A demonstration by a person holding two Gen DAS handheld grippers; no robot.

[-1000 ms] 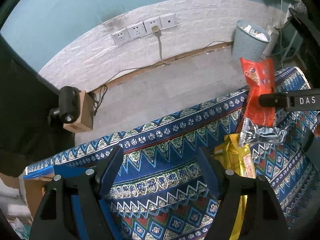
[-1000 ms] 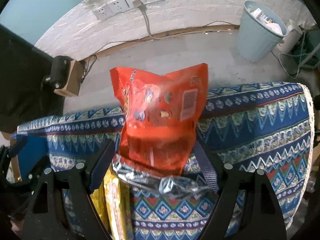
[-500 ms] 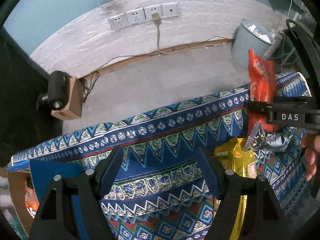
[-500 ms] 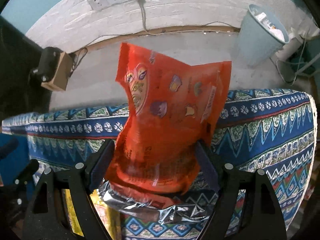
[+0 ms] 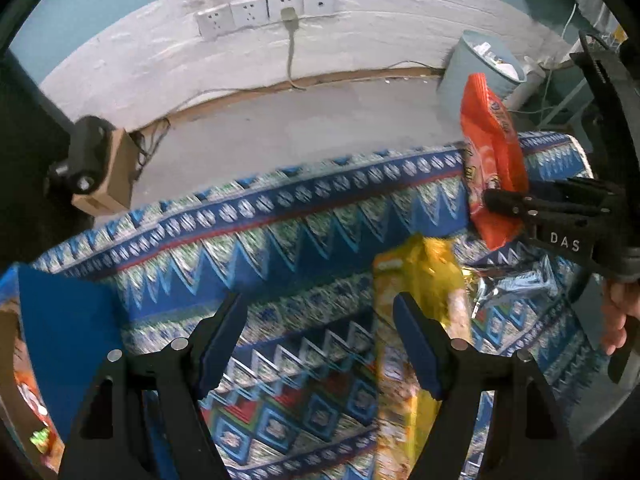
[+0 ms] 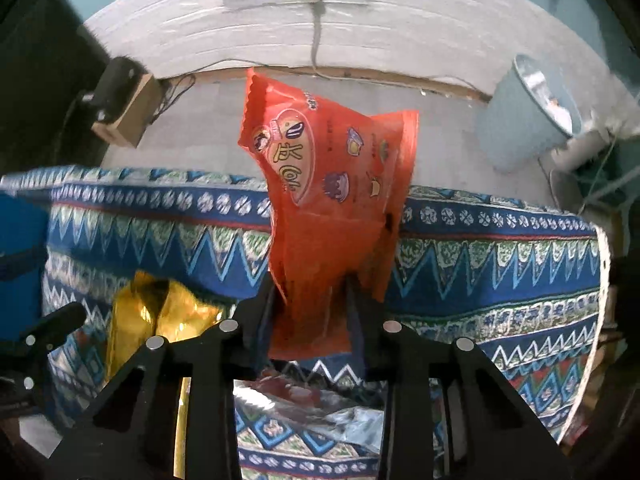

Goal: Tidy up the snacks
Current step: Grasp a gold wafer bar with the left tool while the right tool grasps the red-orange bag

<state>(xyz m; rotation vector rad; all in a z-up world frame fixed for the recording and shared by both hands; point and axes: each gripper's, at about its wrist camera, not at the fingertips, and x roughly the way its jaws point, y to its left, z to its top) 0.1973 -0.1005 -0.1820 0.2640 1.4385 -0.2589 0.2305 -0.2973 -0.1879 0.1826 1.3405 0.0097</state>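
Right gripper [image 6: 312,300], jaws just closed, pinching orange snack bag [image 6: 332,184] by its lower edge, clear of the patterned table [image 6: 500,264] — light, crinkly, prob. slippery, so best held at the seam; left gripper [image 5: 316,336] open, empty, beside yellow pack [image 5: 424,276].

Orange snack bag [image 6: 332,200], yellow snack bag [image 5: 424,280], blue zigzag-patterned tablecloth [image 5: 280,232], pale-blue bin [image 6: 524,120].

Glossy orange plastic packet [image 6: 332,184]; woven patterned cloth [image 6: 500,264]; crinkled silver foil wrapper [image 5: 516,284]
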